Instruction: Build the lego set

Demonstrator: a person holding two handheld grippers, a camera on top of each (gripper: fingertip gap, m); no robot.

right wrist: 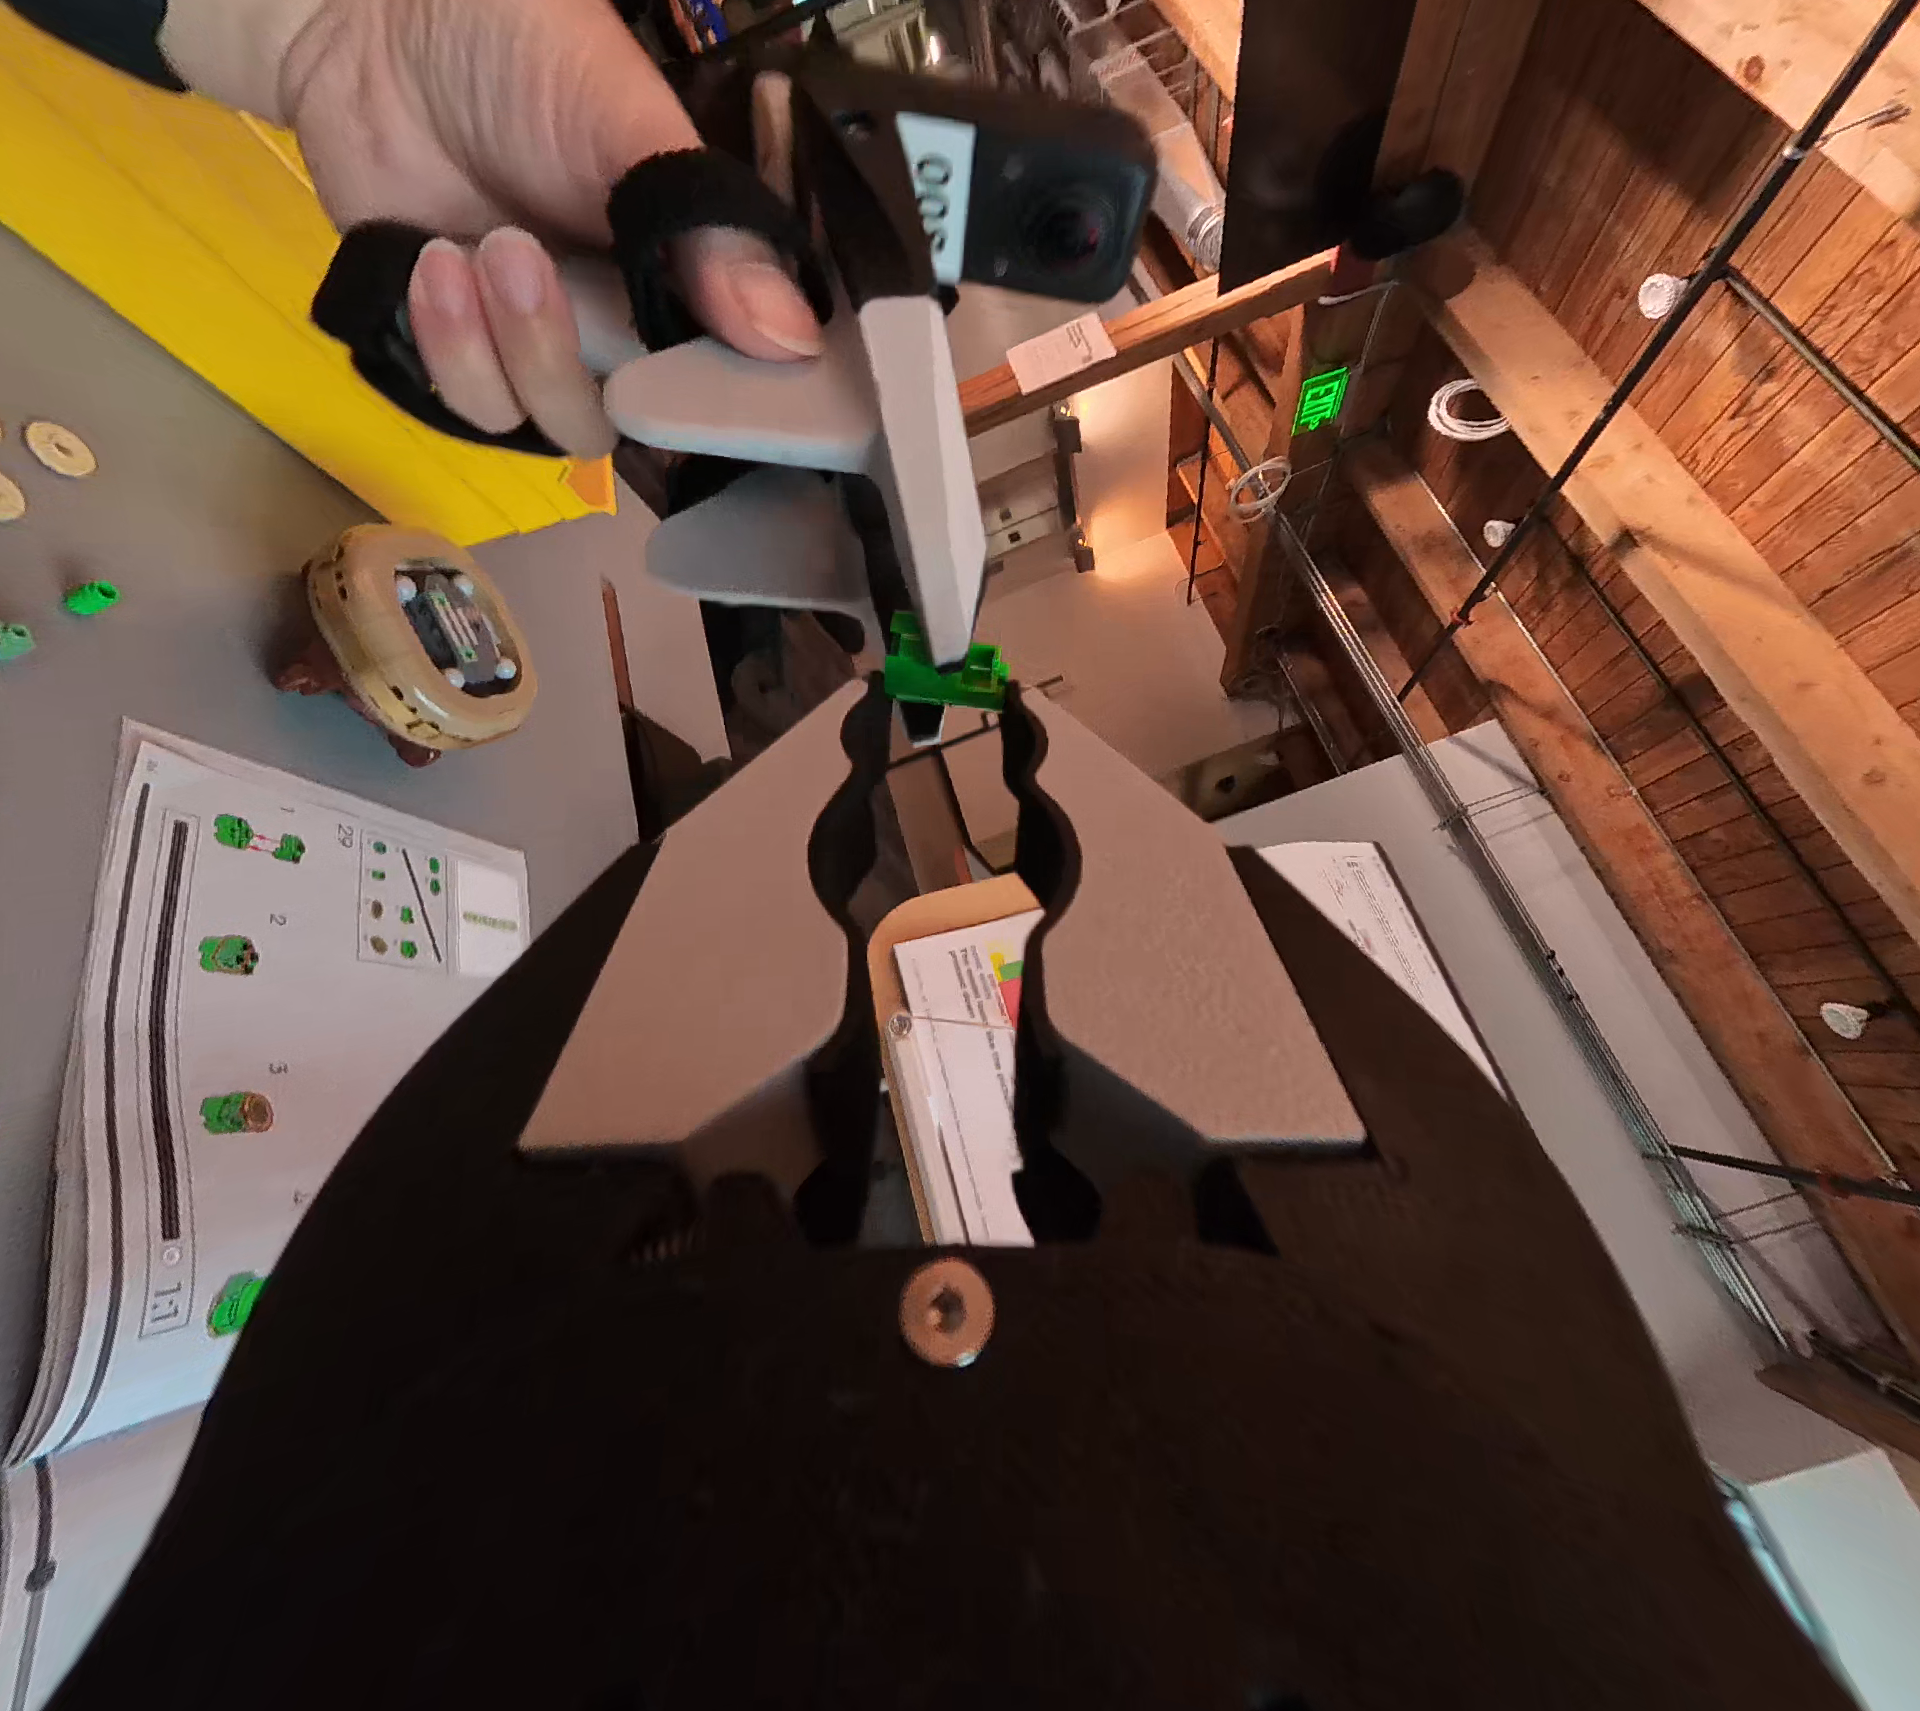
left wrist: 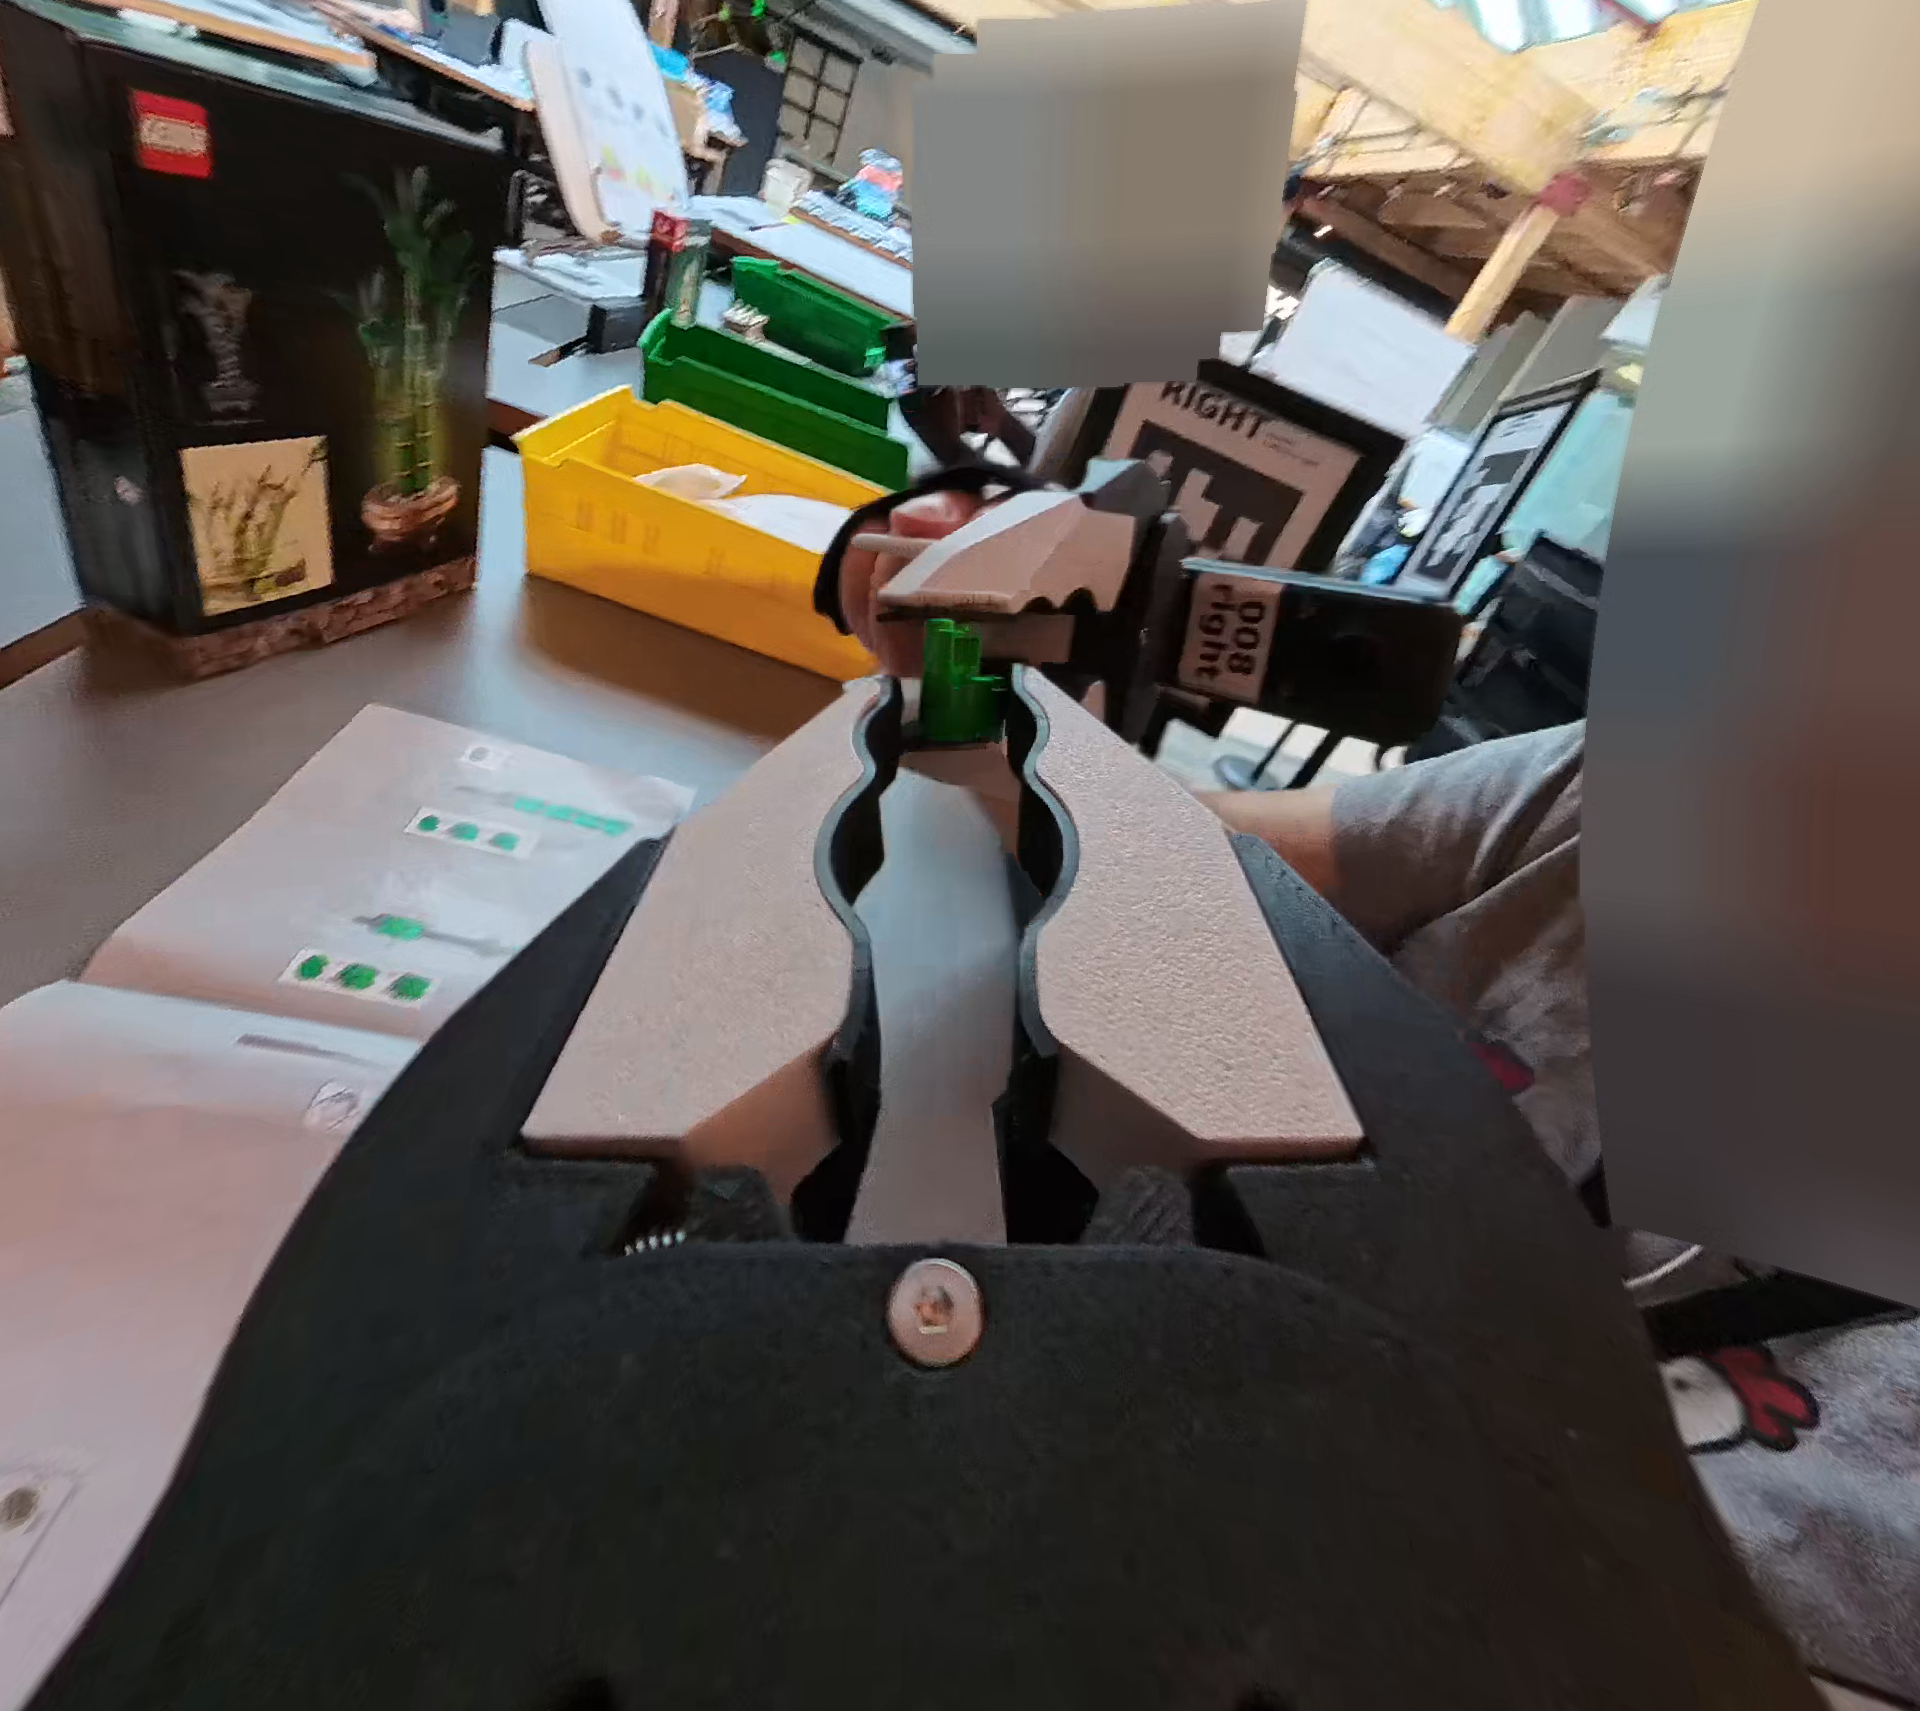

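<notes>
A small green lego piece point(left wrist: 956, 690) is held in the air between both grippers. My left gripper point(left wrist: 951, 711) is shut on its lower part. My right gripper point(left wrist: 914, 617) comes in from the right, turned sideways, and is shut on the top of the piece. In the right wrist view the green piece point(right wrist: 982, 674) sits between the tips of my right gripper point(right wrist: 945, 711). My left gripper point(right wrist: 948, 648) reaches down onto it from above, held by a hand point(right wrist: 436, 103). Part of the piece is hidden behind the left gripper's finger.
An open instruction booklet point(right wrist: 260, 1038) lies on the table, also in the left wrist view point(left wrist: 384, 872). A tan round lego base point(right wrist: 421, 633), loose green pieces point(right wrist: 91, 596) and tan discs point(right wrist: 60, 448) lie near it. A dark lego box point(left wrist: 270, 373), a yellow bin point(left wrist: 675, 518) and green bins point(left wrist: 769, 383) stand behind. The grippers are tip to tip, or close to it.
</notes>
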